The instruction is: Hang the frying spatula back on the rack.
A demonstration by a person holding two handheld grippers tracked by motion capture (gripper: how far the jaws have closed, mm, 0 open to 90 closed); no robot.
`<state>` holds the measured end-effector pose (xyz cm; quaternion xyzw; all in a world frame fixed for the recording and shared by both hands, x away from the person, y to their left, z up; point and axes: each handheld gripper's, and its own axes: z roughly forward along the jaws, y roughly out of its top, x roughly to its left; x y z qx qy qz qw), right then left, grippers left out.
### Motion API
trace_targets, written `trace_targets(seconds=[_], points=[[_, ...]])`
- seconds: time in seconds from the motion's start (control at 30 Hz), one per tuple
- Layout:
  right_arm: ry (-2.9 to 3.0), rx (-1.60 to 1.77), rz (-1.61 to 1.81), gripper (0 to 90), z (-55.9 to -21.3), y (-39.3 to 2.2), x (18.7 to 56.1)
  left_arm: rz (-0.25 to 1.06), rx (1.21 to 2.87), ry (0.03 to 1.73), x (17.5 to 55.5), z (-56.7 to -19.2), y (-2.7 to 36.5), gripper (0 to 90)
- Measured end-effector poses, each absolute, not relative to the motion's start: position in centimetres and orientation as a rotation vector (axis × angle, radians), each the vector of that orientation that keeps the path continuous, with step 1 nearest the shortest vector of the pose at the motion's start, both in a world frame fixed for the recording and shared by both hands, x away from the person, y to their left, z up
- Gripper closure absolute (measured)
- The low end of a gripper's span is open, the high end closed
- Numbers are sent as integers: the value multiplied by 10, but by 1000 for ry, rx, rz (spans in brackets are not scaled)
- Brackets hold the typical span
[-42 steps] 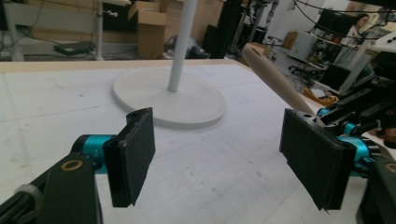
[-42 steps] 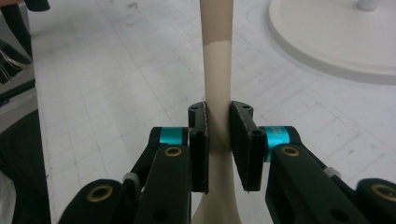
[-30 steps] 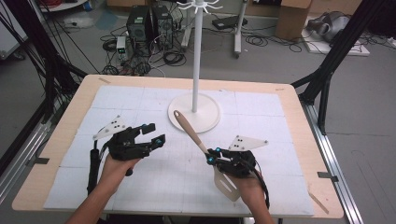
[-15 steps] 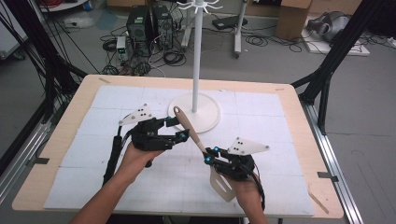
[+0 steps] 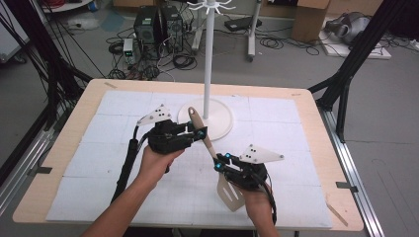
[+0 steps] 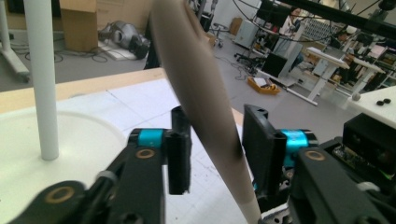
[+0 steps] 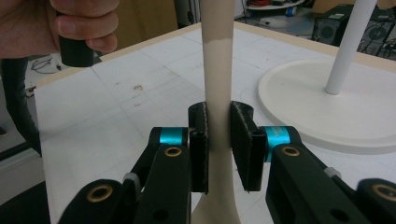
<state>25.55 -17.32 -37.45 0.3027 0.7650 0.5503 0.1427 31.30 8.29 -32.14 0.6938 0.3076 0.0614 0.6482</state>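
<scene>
Held over the white-matted table (image 5: 296,128): a beige spatula (image 5: 210,148), blade near, handle slanting up and far-left toward the white stand (image 5: 210,69). Right gripper (image 5: 221,164), at the near right, clamped on the neck of the spatula (image 7: 218,70) just above the blade, both pads pressed to it. Left gripper (image 5: 200,133), at centre beside the stand's round base (image 5: 222,118), jaws parted around the upper handle (image 6: 201,93), a gap showing on each side.
</scene>
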Motion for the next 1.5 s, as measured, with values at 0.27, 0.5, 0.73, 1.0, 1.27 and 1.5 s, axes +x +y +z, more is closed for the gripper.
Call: trace_targets(seconds=[0.27, 0.5, 0.73, 1.0, 1.27, 1.5], points=[[2173, 884, 1601, 776, -373, -168, 257, 122, 1564, 654, 312, -309, 76, 716], [2136, 874, 1646, 774, -366, -168, 257, 95, 1549, 632, 312, -296, 72, 738], [2061, 901, 1626, 620, -361, -178, 257, 111, 1552, 613, 320, -285, 76, 740], [1936, 999, 1523, 410, -359, -220, 256, 158, 1602, 549, 337, -266, 84, 740], [1889, 1076, 1398, 255, -370, -256, 256, 210, 1645, 482, 359, -234, 90, 740], [1894, 1106, 1365, 209, -376, -260, 259, 216, 1665, 427, 381, -206, 91, 739]])
